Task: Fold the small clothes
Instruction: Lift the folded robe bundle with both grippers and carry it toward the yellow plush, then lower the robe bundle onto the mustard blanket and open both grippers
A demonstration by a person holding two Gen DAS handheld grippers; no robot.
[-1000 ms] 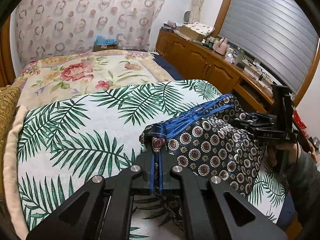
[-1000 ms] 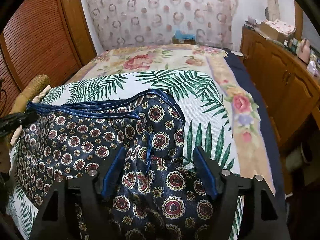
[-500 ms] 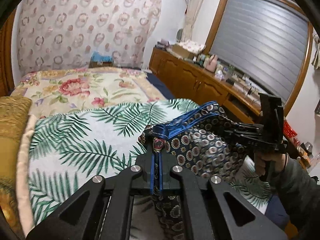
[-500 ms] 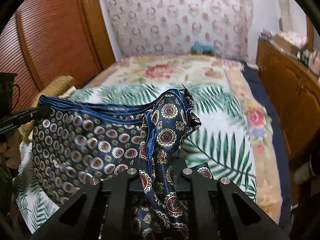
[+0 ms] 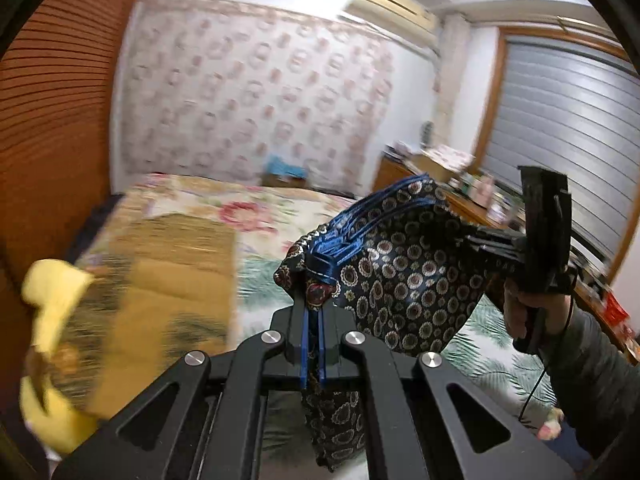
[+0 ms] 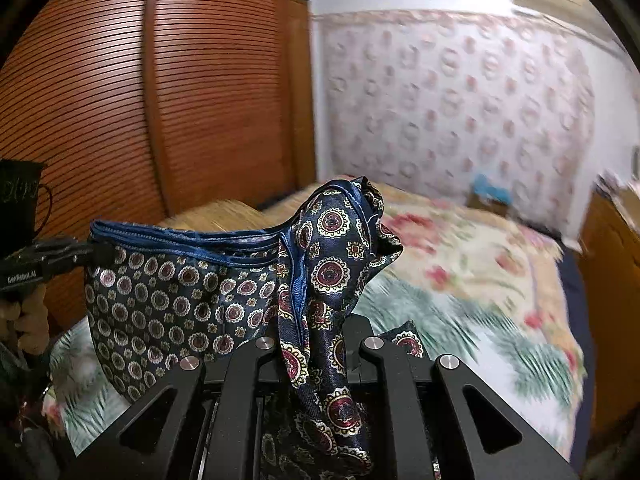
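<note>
The patterned navy shorts (image 5: 404, 280) hung above the bed (image 6: 460, 280), their blue waistband stretched lengthwise between the left tongs (image 5: 314, 300) and right tongs (image 6: 316, 312), each clamped on one end.

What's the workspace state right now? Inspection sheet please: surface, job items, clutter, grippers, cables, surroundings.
Surface: bed with palm-leaf and floral covers.
Job's things: navy patterned garment stretched in the air between both grippers, part hanging down.
Clutter: yellow-brown cushion by the bed's edge; blurred.
Grippers: left gripper shut on the garment's blue trim; right gripper shut on its other end.
Cables: thin black cable hanging below the right hand.
Surroundings: slatted wooden wardrobe, patterned curtain, wooden cabinets, window blind.
</note>
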